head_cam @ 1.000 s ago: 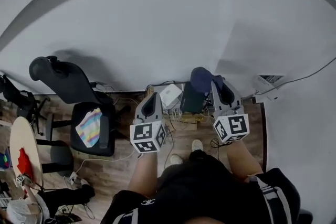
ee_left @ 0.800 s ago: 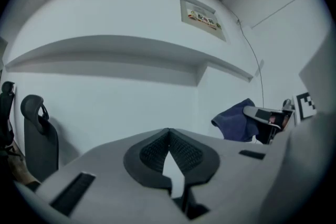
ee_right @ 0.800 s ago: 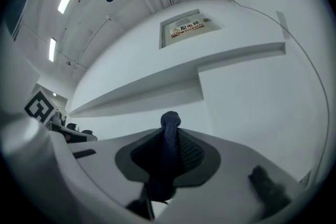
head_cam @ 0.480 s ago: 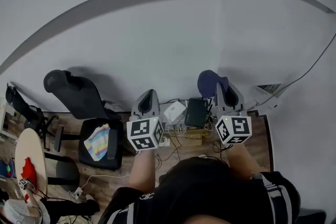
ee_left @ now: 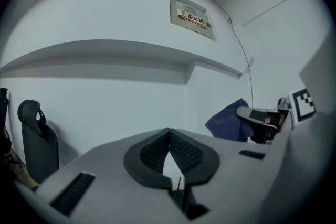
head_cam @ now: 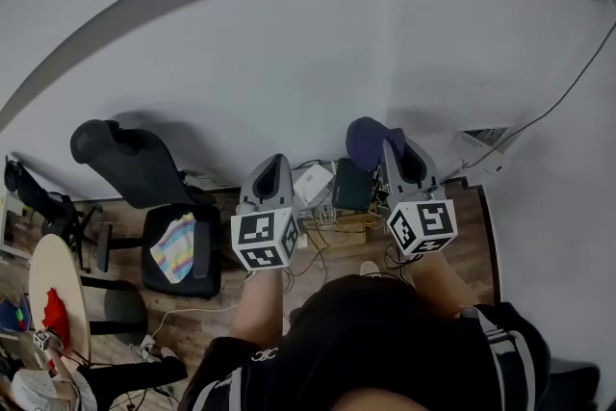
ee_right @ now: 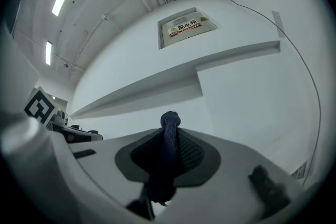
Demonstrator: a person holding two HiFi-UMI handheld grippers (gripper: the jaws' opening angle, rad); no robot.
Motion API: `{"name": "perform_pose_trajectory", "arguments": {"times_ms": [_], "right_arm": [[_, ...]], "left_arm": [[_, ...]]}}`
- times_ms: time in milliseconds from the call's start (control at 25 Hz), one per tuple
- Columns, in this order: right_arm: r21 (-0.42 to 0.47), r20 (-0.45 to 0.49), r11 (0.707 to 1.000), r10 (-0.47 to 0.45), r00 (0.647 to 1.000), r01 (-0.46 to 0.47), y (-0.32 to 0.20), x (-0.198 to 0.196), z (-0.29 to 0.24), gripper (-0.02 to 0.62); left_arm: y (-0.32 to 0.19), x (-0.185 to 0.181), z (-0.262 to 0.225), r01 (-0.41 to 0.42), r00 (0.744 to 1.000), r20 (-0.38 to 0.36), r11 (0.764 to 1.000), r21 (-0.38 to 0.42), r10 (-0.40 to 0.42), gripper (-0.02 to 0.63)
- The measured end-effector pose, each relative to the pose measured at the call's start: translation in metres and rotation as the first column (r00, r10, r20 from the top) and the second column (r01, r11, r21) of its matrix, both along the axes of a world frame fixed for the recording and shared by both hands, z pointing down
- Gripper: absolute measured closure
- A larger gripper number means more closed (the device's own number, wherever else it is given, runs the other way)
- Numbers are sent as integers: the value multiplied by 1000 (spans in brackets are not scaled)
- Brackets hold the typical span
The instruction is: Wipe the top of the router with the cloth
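Holding the dark blue cloth (ee_right: 168, 160) pinched between its jaws, the right gripper (head_cam: 393, 149) points at the wall, well above the floor. The left gripper (ee_left: 169, 132) has its jaws pressed together on nothing. The router is probably the white box (head_cam: 313, 183) or the dark box (head_cam: 352, 185) among cables (head_cam: 332, 226) at the wall's foot; which one is unclear. Risk: the descending cloth snags a cable and drags the box.
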State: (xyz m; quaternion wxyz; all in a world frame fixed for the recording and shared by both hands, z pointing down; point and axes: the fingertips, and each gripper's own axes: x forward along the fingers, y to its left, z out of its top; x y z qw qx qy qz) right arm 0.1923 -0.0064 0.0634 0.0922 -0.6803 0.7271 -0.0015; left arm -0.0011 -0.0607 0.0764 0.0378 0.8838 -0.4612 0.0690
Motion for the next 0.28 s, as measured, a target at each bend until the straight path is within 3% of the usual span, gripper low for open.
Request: {"name": "perform_pose_trajectory", "arguments": {"times_ms": [280], "right_arm": [[18,20,1000,0,1000,0,7,-13,-2,520]], "left_arm": [[9,-8,0,-17,1000,0,1000,5,17,594]]}}
